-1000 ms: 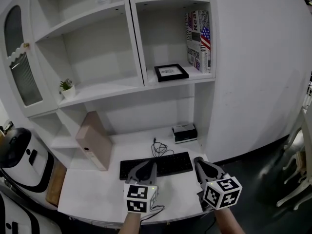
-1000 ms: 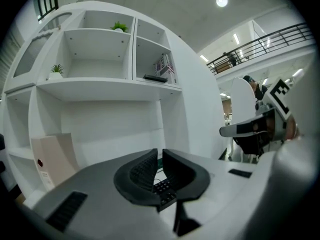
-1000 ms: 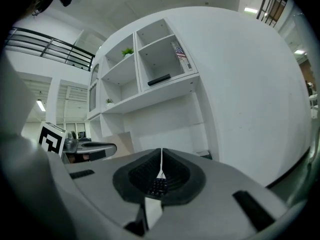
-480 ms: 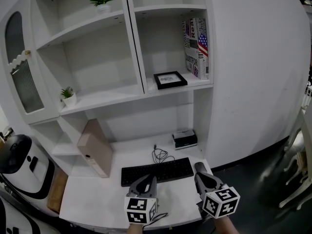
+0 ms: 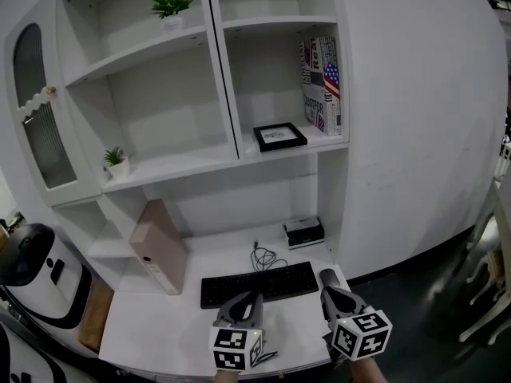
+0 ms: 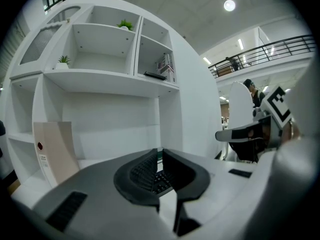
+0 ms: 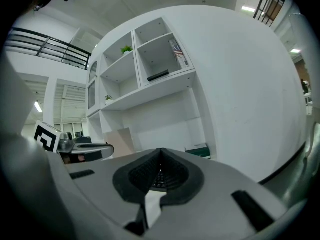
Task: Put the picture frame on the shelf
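Observation:
The black picture frame (image 5: 280, 136) lies flat on the right-hand shelf (image 5: 319, 145) of the white wall unit, beside a row of upright books (image 5: 322, 74). It also shows in the left gripper view as the frame (image 6: 155, 75) and in the right gripper view as the frame (image 7: 158, 76). My left gripper (image 5: 254, 298) hovers low over the desk's front edge, shut with nothing in it. My right gripper (image 5: 327, 278) sits beside it, also shut and empty. Both are far below the frame. The jaws meet at the tips in both gripper views (image 6: 160, 151) (image 7: 160, 150).
A black keyboard (image 5: 259, 283) lies on the desk (image 5: 152, 325) just beyond the grippers, with a coiled cable (image 5: 266, 257) and a small box (image 5: 304, 232) behind it. A tan file box (image 5: 158, 246) leans at the left. Small plants (image 5: 116, 159) (image 5: 172, 6) stand on shelves.
Both grippers have drawn back and sit lower in the head view, nearer the desk's front edge. The frame stays flat on the shelf.

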A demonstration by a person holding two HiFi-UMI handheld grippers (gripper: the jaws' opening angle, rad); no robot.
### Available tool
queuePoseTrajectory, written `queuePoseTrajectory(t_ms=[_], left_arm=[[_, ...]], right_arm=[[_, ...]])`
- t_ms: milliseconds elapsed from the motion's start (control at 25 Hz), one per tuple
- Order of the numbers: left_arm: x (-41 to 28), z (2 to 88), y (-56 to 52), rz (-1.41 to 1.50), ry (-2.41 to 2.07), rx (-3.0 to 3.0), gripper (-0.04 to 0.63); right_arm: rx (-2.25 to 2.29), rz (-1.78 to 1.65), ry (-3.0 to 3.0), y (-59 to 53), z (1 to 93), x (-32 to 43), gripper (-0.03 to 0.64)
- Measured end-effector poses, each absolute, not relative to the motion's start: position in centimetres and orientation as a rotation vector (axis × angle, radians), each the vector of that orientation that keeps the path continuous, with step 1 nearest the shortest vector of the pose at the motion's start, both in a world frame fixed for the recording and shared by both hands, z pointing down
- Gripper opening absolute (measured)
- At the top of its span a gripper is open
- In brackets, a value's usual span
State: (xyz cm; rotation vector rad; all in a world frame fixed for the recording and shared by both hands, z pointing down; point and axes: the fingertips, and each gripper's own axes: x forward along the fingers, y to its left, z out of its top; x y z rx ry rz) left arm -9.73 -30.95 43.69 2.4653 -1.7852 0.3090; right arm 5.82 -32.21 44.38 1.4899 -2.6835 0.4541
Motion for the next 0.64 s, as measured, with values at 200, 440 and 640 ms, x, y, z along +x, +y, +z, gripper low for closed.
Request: queuePoseTrajectory(t_ms=[200, 440, 640], left_arm=[[-9.75, 43.84, -30.54, 0.307, -1.782, 2.46, 0.035], [-9.37, 43.66, -30.29, 0.293, -1.77, 2.464, 0.035], [-9.27, 43.61, -30.3, 0.301, -1.774, 2.466, 0.035]], right_arm=[[1.486, 0.46, -2.681, -31.91, 44.65, 5.6, 0.0], [1.481, 0.451, -2.676, -31.6, 44.54, 5.68, 0.0], [1.494, 0.452, -2.68, -31.6, 44.35, 6.05, 0.0]])
